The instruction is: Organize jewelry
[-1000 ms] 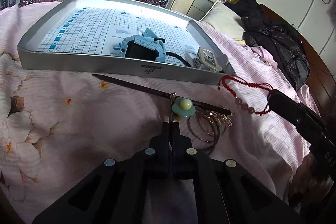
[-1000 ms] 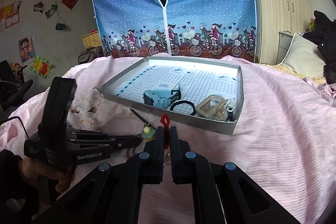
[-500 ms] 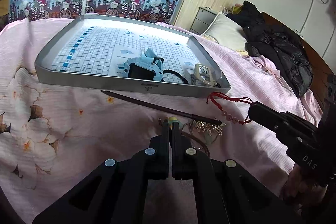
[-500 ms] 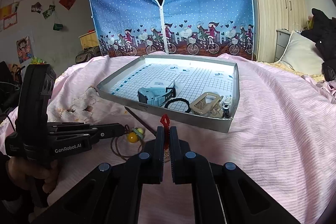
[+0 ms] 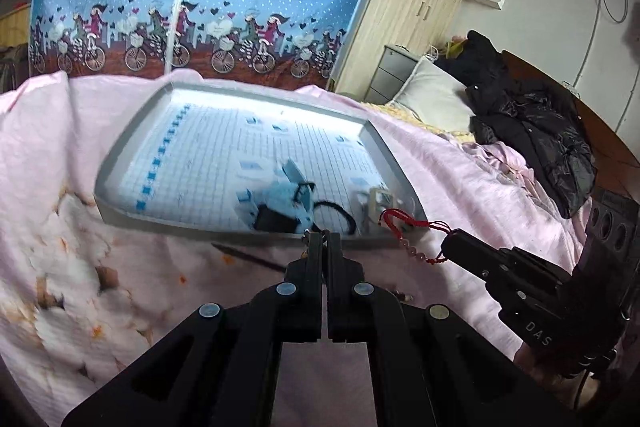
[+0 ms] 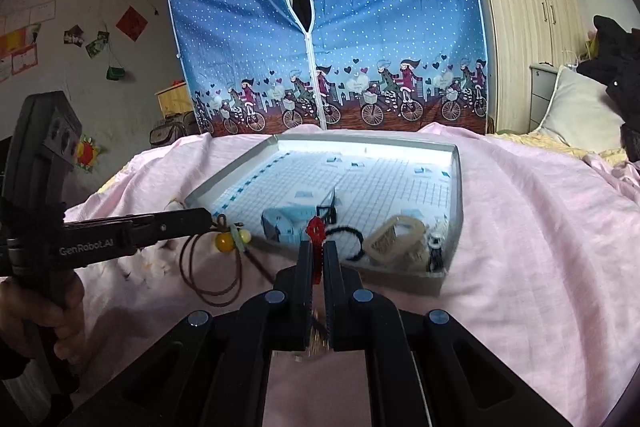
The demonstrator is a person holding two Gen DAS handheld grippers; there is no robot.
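Two necklaces lifted short of the grid-lined tray

Just short of the tray (image 6: 440, 281), the right gripper (image 6: 318, 259) pinched a red cord bracelet (image 5: 404, 227); left of it the left gripper (image 6: 202, 217) clamped a pendant necklace (image 6: 232, 241). Both looked light and limp, likely best held by the cord. Inside the tray lay a blue watch (image 6: 286, 225).

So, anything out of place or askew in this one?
One thing: a dark hairstick lies on the bedspread just outside the tray, not in it. Each gripper holds a piece aloft: left a cord necklace, right a red bracelet.
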